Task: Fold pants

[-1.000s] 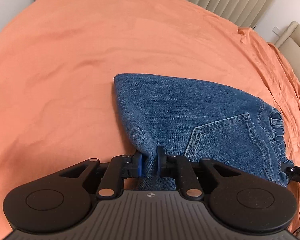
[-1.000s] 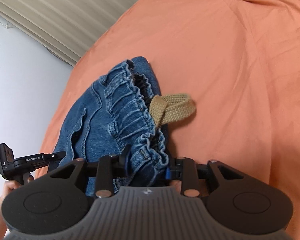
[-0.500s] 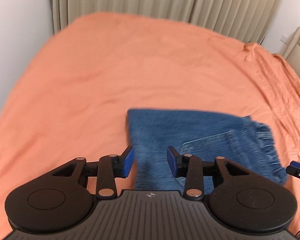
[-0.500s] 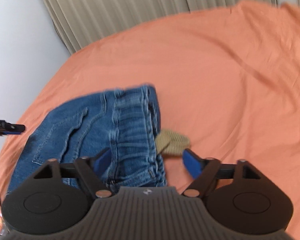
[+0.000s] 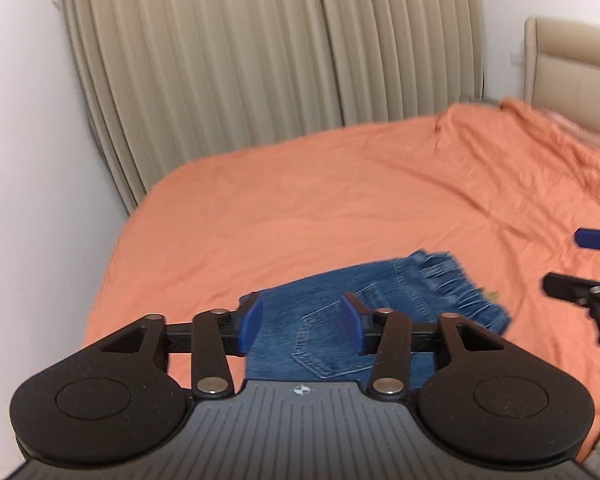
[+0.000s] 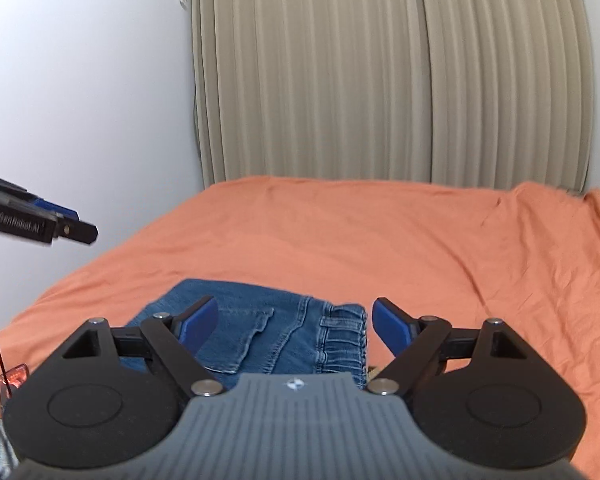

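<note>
The blue denim pants (image 5: pixel 364 312) lie folded into a compact bundle on the orange bedsheet (image 5: pixel 308 208), back pocket up and the elastic waistband to the right. My left gripper (image 5: pixel 302 326) is open and empty, raised above and behind the bundle. My right gripper (image 6: pixel 294 326) is open wide and empty, raised over the pants (image 6: pixel 268 328) near the waistband. The right gripper's fingertips (image 5: pixel 572 286) show at the right edge of the left wrist view. The left gripper's fingertips (image 6: pixel 74 232) show at the left edge of the right wrist view.
Beige pleated curtains (image 5: pixel 260 60) hang behind the bed, with a white wall (image 6: pixel 80 80) to the left. A padded beige headboard (image 5: pixel 576 68) stands at the far right. The orange sheet (image 6: pixel 380 240) spreads wide beyond the pants.
Both grippers were shut on the pants, then opened and let go. Both have lifted and pulled back, so the curtains and wall now show. The pants stay folded on the bed.
</note>
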Available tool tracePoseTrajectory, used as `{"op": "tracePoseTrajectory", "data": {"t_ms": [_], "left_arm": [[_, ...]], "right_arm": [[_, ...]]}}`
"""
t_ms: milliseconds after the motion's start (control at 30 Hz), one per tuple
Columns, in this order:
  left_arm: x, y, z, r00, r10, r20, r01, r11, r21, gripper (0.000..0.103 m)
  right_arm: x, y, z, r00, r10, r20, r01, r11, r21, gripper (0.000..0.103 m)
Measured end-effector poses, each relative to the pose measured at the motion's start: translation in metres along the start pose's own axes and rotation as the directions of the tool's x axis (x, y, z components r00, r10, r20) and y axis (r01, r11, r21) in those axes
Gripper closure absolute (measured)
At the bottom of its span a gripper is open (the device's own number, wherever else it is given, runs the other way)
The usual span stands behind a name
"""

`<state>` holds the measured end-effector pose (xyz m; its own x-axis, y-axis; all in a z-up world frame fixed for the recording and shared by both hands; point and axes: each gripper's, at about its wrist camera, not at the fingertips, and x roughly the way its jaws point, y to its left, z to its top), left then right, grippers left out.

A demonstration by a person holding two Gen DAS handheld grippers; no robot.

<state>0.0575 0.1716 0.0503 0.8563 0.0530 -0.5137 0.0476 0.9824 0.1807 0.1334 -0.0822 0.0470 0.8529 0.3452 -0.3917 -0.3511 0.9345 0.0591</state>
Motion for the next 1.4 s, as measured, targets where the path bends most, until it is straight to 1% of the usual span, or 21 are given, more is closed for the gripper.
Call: {"op": "tracePoseTrajectory", "data": {"t_ms": [33, 100, 133, 200, 233, 300, 367, 433, 500, 533, 600, 667, 767, 833, 933, 1033, 1133, 1400], "left_arm": [[-0.008, -0.003, -0.005, 1.0, 0.004, 0.017, -0.004, 1.0, -0.025, 0.038], [-0.02, -0.009, -0.015, 0.998, 0.037, 0.042, -0.034, 0.997, -0.065, 0.034], [-0.024, -0.013, -0.022, 0.996, 0.071, 0.045, -0.067, 0.995, -0.078, 0.034], [-0.03, -0.023, -0.036, 0.99, 0.141, 0.03, -0.138, 0.987, -0.078, 0.033], [-0.031, -0.027, -0.043, 0.985, 0.171, 0.015, -0.169, 0.982, -0.08, 0.031], [-0.036, -0.035, -0.057, 0.981, 0.192, -0.012, -0.192, 0.976, -0.099, 0.028], [-0.038, -0.044, -0.069, 0.982, 0.186, -0.037, -0.189, 0.975, -0.115, 0.027], [-0.04, -0.052, -0.079, 0.982, 0.182, -0.054, -0.188, 0.975, -0.12, 0.027], [-0.042, -0.06, -0.088, 0.977, 0.203, -0.062, -0.209, 0.97, -0.125, 0.026], [-0.041, -0.064, -0.091, 0.976, 0.209, -0.063, -0.216, 0.967, -0.132, 0.026], [-0.041, -0.07, -0.099, 0.978, 0.196, -0.068, -0.204, 0.968, -0.146, 0.026], [-0.035, -0.075, -0.105, 0.98, 0.175, -0.1, -0.189, 0.969, -0.159, 0.025], [-0.027, -0.08, -0.112, 0.972, 0.168, -0.163, -0.196, 0.966, -0.171, 0.025], [-0.027, -0.081, -0.114, 0.973, 0.158, -0.17, -0.188, 0.966, -0.176, 0.025], [-0.03, -0.085, -0.116, 0.973, 0.157, -0.167, -0.186, 0.966, -0.177, 0.025], [-0.034, -0.086, -0.116, 0.973, 0.16, -0.167, -0.189, 0.965, -0.18, 0.025], [-0.036, -0.086, -0.116, 0.974, 0.158, -0.161, -0.188, 0.964, -0.189, 0.025], [-0.036, -0.087, -0.116, 0.971, 0.171, -0.165, -0.199, 0.966, -0.168, 0.025]], "right_arm": [[-0.008, 0.005, 0.002, 1.0, -0.009, 0.005, 0.009, 1.0, -0.004, 0.022], [-0.025, 0.011, 0.004, 1.0, -0.019, 0.02, 0.019, 1.0, 0.0, 0.022], [-0.034, 0.013, 0.002, 0.999, -0.019, 0.026, 0.018, 1.0, 0.017, 0.022], [-0.048, 0.015, -0.001, 0.999, -0.04, 0.034, 0.039, 0.998, 0.05, 0.022], [-0.056, 0.017, -0.004, 0.998, -0.052, 0.044, 0.05, 0.997, 0.053, 0.022], [-0.068, 0.022, -0.011, 0.995, -0.083, 0.052, 0.08, 0.995, 0.054, 0.022], [-0.072, 0.028, -0.022, 0.995, -0.085, 0.041, 0.083, 0.995, 0.058, 0.022], [-0.074, 0.032, -0.032, 0.998, -0.057, 0.008, 0.057, 0.997, 0.056, 0.022], [-0.072, 0.036, -0.044, 0.999, -0.035, -0.025, 0.036, 0.998, 0.05, 0.022], [-0.073, 0.038, -0.048, 0.999, -0.033, -0.035, 0.035, 0.998, 0.045, 0.022], [-0.072, 0.039, -0.059, 0.998, -0.043, -0.043, 0.044, 0.999, 0.032, 0.022], [-0.069, 0.039, -0.066, 0.997, -0.047, -0.058, 0.048, 0.999, 0.023, 0.022], [-0.061, 0.036, -0.075, 0.995, -0.031, -0.091, 0.034, 0.999, 0.023, 0.022], [-0.054, 0.033, -0.084, 0.993, -0.044, -0.113, 0.049, 0.998, 0.04, 0.022], [-0.054, 0.029, -0.091, 0.991, -0.011, -0.134, 0.024, 0.995, 0.095, 0.022], [-0.055, 0.029, -0.092, 0.991, 0.004, -0.135, 0.012, 0.994, 0.113, 0.022], [-0.06, 0.032, -0.09, 0.993, 0.003, -0.115, 0.008, 0.996, 0.094, 0.022], [-0.069, 0.037, -0.083, 0.997, -0.004, -0.081, 0.007, 0.999, 0.044, 0.022]]}}
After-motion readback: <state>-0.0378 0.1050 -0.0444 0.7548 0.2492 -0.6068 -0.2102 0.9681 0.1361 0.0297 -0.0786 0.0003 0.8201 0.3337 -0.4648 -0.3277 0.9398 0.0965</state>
